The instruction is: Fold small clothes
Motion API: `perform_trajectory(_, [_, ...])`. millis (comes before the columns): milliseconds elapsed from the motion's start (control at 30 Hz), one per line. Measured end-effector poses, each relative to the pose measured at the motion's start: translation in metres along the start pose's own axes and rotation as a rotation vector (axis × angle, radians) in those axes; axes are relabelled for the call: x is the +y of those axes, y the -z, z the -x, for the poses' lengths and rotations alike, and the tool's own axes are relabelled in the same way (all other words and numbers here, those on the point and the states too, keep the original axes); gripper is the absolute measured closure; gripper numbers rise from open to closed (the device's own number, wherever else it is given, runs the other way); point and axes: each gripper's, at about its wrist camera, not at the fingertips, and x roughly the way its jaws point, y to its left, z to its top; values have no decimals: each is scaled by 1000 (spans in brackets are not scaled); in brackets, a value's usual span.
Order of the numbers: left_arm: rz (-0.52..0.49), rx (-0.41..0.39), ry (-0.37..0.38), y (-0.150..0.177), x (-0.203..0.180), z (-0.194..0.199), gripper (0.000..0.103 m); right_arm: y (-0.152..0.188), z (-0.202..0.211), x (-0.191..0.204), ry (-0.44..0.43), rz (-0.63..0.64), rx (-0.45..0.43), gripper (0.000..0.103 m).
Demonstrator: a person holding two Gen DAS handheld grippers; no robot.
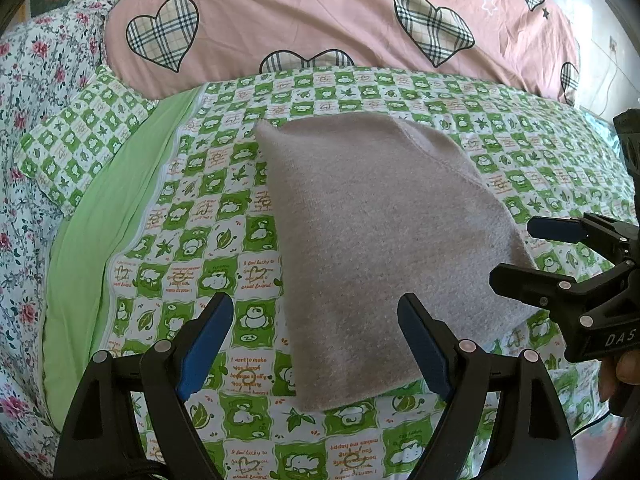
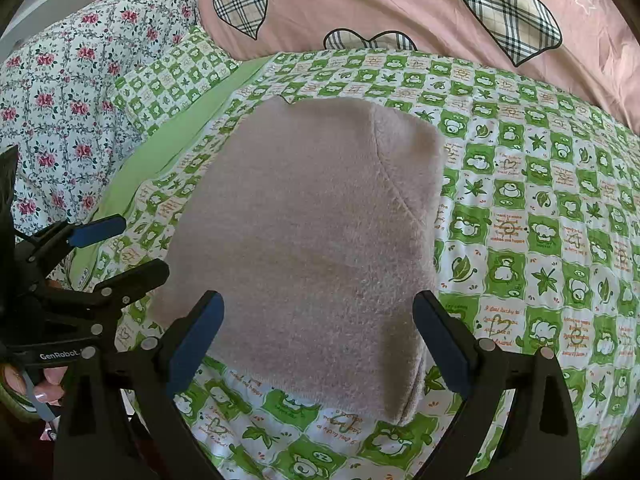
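A small beige-grey knitted garment (image 1: 380, 232) lies folded into a flat rectangle on the green checked bedsheet (image 1: 192, 208). It also shows in the right wrist view (image 2: 312, 240). My left gripper (image 1: 316, 340) is open and empty, hovering above the garment's near left edge. My right gripper (image 2: 320, 340) is open and empty above the garment's near edge. The right gripper also shows in the left wrist view (image 1: 516, 252) at the garment's right side, and the left gripper shows in the right wrist view (image 2: 132, 248) at its left side.
A pink quilt with checked hearts (image 1: 320, 20) is heaped along the far side. A floral blanket (image 1: 28, 120) and a green checked pillow (image 1: 80, 136) lie at the left. A plain green strip (image 1: 120, 200) borders the sheet.
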Motion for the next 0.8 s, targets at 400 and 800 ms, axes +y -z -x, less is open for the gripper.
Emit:
perform_trajectory(400, [-1,0,0,0,0,0,18,0,0,-1,-1,0,0,8])
perform_trajectory(800, [-6,-1,5,-3,-2,0,18,0,0,-1,-1,-1,-1,8])
